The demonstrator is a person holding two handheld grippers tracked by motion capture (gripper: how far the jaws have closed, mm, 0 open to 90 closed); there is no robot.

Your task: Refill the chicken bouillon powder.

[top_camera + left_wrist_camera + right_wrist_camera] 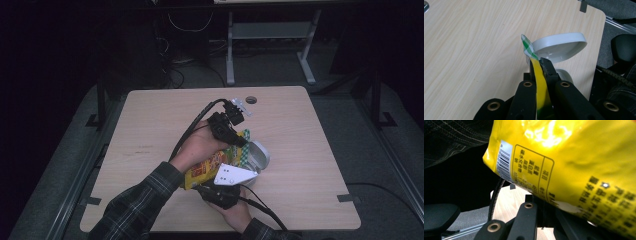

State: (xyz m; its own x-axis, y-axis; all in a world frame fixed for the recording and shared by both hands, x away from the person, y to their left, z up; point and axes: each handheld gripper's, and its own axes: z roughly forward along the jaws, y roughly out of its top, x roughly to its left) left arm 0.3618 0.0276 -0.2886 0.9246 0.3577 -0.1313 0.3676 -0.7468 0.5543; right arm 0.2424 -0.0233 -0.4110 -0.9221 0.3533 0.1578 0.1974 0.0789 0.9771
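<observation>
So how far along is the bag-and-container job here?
Done: the white container stands on the table with its lid open. In hand: the left gripper is shut on the yellow bag's top edge, and the right gripper holds its lower end. Left: the bag is above the container, not inside it.

The packet (210,167) between the two grippers is bright yellow with red and orange print on its front, and the end pinched in the black left gripper (539,65) has a green-and-white check. Its back, just above the black right gripper (544,207), carries dark lettering and a white barcode patch. Just beyond the left gripper's tips, the tub (559,47) is pale grey-white. The table (150,130) is light wood grain, the sleeve (135,205) dark plaid.
</observation>
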